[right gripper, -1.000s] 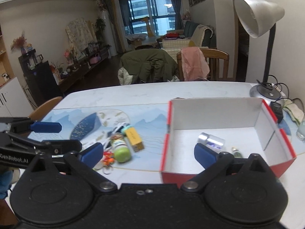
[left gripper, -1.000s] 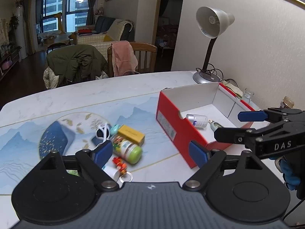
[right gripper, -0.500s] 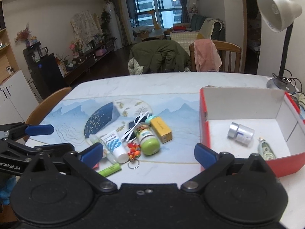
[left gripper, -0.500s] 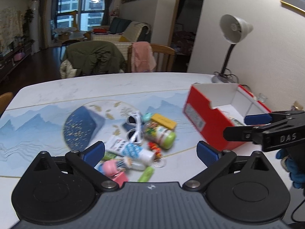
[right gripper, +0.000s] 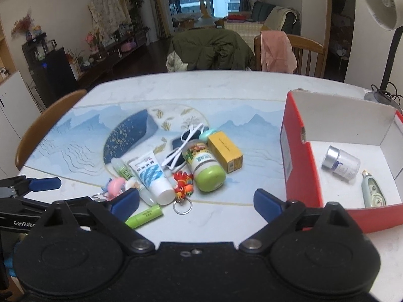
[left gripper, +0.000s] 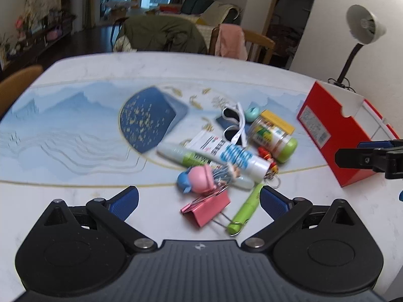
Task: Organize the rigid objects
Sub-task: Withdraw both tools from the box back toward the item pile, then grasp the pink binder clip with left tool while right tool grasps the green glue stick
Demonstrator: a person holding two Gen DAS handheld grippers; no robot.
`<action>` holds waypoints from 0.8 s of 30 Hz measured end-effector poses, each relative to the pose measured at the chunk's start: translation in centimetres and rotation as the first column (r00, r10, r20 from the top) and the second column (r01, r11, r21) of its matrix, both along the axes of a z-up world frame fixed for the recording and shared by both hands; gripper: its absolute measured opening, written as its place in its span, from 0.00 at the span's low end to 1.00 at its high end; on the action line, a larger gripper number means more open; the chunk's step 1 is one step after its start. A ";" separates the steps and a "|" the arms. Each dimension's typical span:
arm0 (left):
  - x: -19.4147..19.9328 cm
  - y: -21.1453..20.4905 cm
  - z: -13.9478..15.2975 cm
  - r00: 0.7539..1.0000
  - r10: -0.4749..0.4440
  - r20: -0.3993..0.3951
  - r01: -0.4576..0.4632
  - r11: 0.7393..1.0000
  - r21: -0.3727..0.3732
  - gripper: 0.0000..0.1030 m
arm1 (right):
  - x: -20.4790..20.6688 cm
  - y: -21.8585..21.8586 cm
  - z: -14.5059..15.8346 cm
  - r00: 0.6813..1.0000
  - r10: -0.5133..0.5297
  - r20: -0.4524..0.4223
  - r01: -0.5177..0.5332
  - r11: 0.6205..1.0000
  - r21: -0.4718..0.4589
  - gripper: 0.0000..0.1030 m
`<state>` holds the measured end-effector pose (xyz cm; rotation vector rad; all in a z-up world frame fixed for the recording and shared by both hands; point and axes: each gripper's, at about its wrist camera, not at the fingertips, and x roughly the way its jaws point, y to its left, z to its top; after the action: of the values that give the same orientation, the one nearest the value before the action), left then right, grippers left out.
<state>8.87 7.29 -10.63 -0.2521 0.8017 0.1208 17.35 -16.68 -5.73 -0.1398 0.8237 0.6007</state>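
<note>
1. The left gripper (left gripper: pixel 199 200) hung low over a white table (left gripper: pixel 75 196), its blue-tipped jaws wide apart and empty.
2. Between and just beyond those jaws lay a pink binder clip (left gripper: pixel 205 207) and a green lip balm stick (left gripper: pixel 245 207), side by side.
3. Behind the clip lay a pink and blue doll figure (left gripper: pixel 199 180), touching a white tube with blue print (left gripper: pixel 231 154).
4. Further back, a jar with a green lid (left gripper: pixel 273 136) lay on its side, with white sunglasses (left gripper: pixel 238 123) to its left and a yellow box (left gripper: pixel 277 120) behind it.
5. A red keychain charm (right gripper: pixel 183 185) with a metal ring sat in front of the jar.
6. The right gripper (right gripper: pixel 196 200) hovered near the table's front edge, jaws also spread and holding nothing.
7. A red cardboard box (right gripper: pixel 299 171) with a white inside stood to the right of the pile, apart from it.
8. Inside the box lay a small clear bottle with a silver cap (right gripper: pixel 341 162) and, near it, a pale green correction tape (right gripper: pixel 372 192).
9. A desk lamp (left gripper: pixel 362 30) stood behind the box, by the wall.
</note>
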 end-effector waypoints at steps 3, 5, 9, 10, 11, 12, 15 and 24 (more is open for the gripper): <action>0.6 0.1 -1.0 1.000 0.011 -0.017 -0.011 1.000 0.004 1.00 | 0.5 1.0 -1.2 0.999 0.009 -0.031 -0.010 1.000 -0.029 0.89; 1.0 0.0 -1.6 1.000 0.006 -0.023 -0.005 1.000 0.008 1.00 | 0.5 1.7 -1.8 0.999 0.020 -0.048 -0.022 0.999 -0.042 0.88; 1.7 -0.1 -2.8 0.999 -0.002 -0.045 0.002 1.000 0.020 1.00 | 0.4 3.1 -2.9 0.996 0.037 -0.082 -0.042 0.997 -0.060 0.84; 1.8 -0.1 -3.0 0.999 0.001 -0.046 0.000 1.000 0.023 1.00 | 0.5 3.5 -3.2 0.995 0.041 -0.092 -0.047 0.997 -0.064 0.83; 1.9 0.0 -3.3 0.999 0.011 -0.050 -0.010 1.000 0.028 1.00 | 0.5 3.9 -3.5 0.994 0.038 -0.099 -0.045 0.997 -0.069 0.82; 2.1 0.0 -3.5 0.998 0.019 -0.053 -0.018 0.999 0.030 1.00 | 0.6 4.2 -3.8 0.994 0.030 -0.108 -0.038 0.996 -0.075 0.81; 2.5 0.0 -3.9 0.998 0.026 -0.057 -0.025 0.999 0.024 1.00 | 1.3 4.9 -4.5 0.988 -0.003 -0.154 -0.008 0.997 -0.070 0.76; 3.5 -0.7 -4.4 0.998 0.033 -0.051 -0.031 0.999 0.032 0.98 | 2.9 6.3 -6.0 0.958 -0.078 -0.275 0.064 0.996 -0.059 0.62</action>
<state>12.40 6.63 -14.99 -0.2333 0.8465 0.1700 20.21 -10.34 -11.71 -0.0710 1.1114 0.5389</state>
